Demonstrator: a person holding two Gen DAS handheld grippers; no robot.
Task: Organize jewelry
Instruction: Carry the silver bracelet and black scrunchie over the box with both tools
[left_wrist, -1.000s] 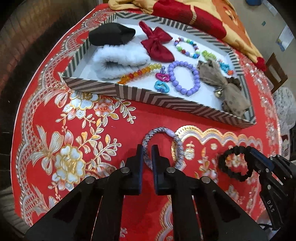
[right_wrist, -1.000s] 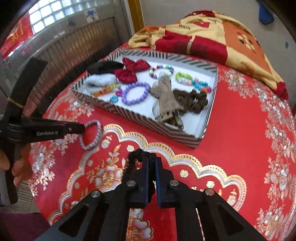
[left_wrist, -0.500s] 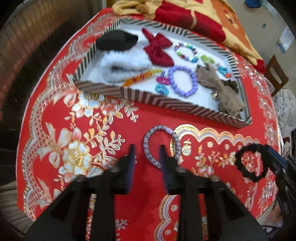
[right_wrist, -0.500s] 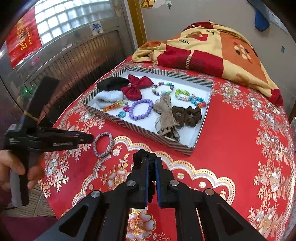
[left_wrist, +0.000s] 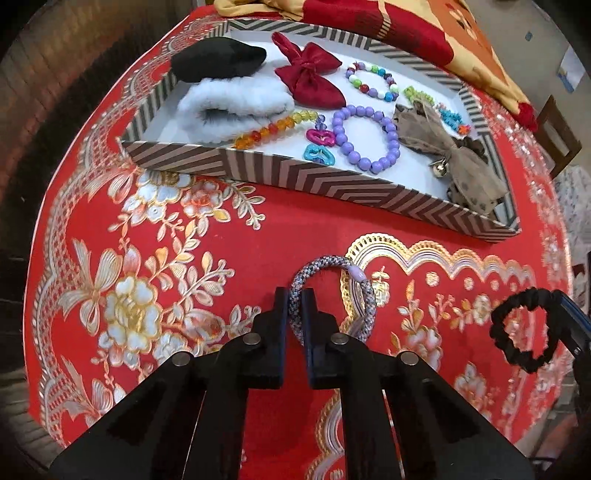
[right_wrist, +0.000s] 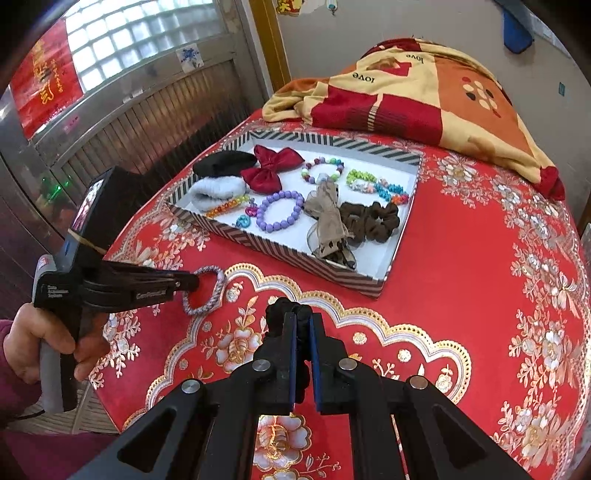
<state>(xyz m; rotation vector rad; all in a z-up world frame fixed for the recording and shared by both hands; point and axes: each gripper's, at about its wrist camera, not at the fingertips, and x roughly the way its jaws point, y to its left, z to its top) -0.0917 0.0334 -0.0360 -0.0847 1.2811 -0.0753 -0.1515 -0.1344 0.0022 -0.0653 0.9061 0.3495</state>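
My left gripper (left_wrist: 294, 301) is shut on a grey-blue woven bracelet (left_wrist: 325, 267) and holds it just above the red tablecloth; it also shows in the right wrist view (right_wrist: 212, 286). My right gripper (right_wrist: 303, 321) is shut on a black scrunchie (right_wrist: 279, 312), which shows at the right of the left wrist view (left_wrist: 524, 332). A striped tray (left_wrist: 332, 184) beyond both holds a purple bead bracelet (left_wrist: 365, 138), a red bow (left_wrist: 308, 77), a white fluffy scrunchie (left_wrist: 232, 107), bead bracelets and a brown scrunchie (right_wrist: 369, 221).
A red and yellow blanket (right_wrist: 424, 85) lies behind the tray. The round table's edge drops off at the left (left_wrist: 37, 258). A metal gate (right_wrist: 129, 110) stands to the left. A wooden chair (left_wrist: 557, 136) is at the far right.
My left gripper, open half a second ago, has shut on the woven bracelet again. My right gripper has lifted and drawn back with the black scrunchie.
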